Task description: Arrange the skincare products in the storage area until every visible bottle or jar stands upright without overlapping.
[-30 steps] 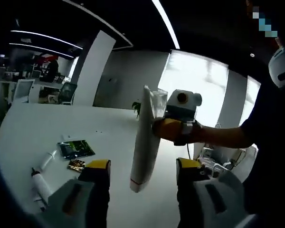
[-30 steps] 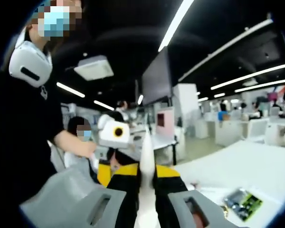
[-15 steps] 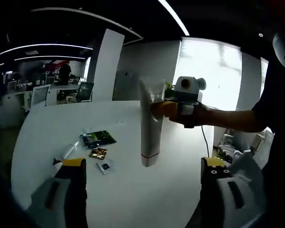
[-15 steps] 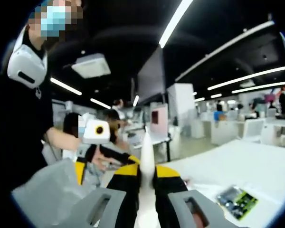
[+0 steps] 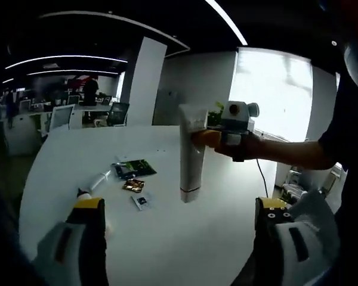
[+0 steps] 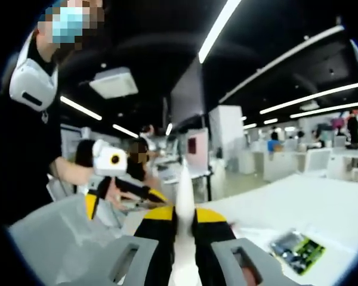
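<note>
Over the white worktop (image 5: 167, 238) in an open office, my right fingers (image 6: 184, 221) pinch the white tube (image 5: 190, 154) aloft, cap down, while my left fingers (image 5: 182, 223) stand wide apart below it, sachets (image 5: 134, 170) lying beyond.

Open-plan office, rows of desks (image 6: 292, 164), office chairs (image 5: 61, 117), ceiling strip lights (image 6: 218, 30), white table (image 5: 167, 226)
</note>
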Demonstrator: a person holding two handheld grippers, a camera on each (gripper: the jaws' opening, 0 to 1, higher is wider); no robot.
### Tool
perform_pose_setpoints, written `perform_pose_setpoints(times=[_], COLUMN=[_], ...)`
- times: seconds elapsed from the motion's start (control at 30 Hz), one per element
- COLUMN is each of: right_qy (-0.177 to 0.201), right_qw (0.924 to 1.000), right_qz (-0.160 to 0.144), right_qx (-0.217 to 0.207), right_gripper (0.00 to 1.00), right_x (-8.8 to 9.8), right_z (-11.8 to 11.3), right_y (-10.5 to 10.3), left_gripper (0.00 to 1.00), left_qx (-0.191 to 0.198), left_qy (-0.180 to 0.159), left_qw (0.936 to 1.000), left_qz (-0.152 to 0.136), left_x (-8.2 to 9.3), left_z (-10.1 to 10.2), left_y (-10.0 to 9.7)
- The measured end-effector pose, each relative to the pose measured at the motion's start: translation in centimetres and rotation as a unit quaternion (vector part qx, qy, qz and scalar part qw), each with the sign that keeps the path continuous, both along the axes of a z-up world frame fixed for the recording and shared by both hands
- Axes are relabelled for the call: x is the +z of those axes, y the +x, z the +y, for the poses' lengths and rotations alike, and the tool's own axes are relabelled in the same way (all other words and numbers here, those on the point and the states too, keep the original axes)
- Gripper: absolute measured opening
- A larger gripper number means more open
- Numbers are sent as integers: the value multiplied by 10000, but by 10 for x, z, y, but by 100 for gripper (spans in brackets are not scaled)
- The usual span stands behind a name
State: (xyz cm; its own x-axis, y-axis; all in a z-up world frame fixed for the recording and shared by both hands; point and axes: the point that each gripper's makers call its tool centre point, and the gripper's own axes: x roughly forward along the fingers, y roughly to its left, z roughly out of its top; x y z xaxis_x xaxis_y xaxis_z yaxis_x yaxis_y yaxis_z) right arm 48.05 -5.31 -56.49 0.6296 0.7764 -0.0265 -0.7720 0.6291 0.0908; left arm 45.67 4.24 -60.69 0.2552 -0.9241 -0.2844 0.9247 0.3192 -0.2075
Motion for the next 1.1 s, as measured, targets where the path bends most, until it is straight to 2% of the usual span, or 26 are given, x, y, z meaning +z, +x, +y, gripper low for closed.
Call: perform_pose_setpoints(times=[0.13, 0.3, 0.5, 0.63, 0.8, 0.93, 1.1], right_qy=[43, 24, -108, -79, -105, -83, -93], right_qw=[10000, 10000, 9996, 9995, 9993, 9992, 9990], right_qz=[24, -30, -235, -243, -174, -193, -228], right_qx=[-83, -79, -144, -181, -325, -333, -380], right_gripper=[2, 2, 2, 2, 2, 2, 2], right_x=[-7, -9, -16, -22, -41, -49, -60], right_z=[-4, -6, -12, -18, -31, -39, -45], right_y=[5, 7, 11, 15, 31, 40, 52], left_gripper=[97, 95, 92, 91, 89, 88, 87], left_qx=[124, 147, 271, 360, 499, 502, 504], left_qy=[-81, -26, 42, -42, -56, -145, -47], left_qw=[9998, 9994, 9987, 9984, 9978, 9982, 9985], left_qz=[151, 318, 430, 438, 436, 294, 195], left_x=[-9, -24, -38, -39, -38, -28, -31], left_z=[7, 9, 17, 23, 28, 29, 31], left_y=[3, -6, -6, -1, 6, 8, 8])
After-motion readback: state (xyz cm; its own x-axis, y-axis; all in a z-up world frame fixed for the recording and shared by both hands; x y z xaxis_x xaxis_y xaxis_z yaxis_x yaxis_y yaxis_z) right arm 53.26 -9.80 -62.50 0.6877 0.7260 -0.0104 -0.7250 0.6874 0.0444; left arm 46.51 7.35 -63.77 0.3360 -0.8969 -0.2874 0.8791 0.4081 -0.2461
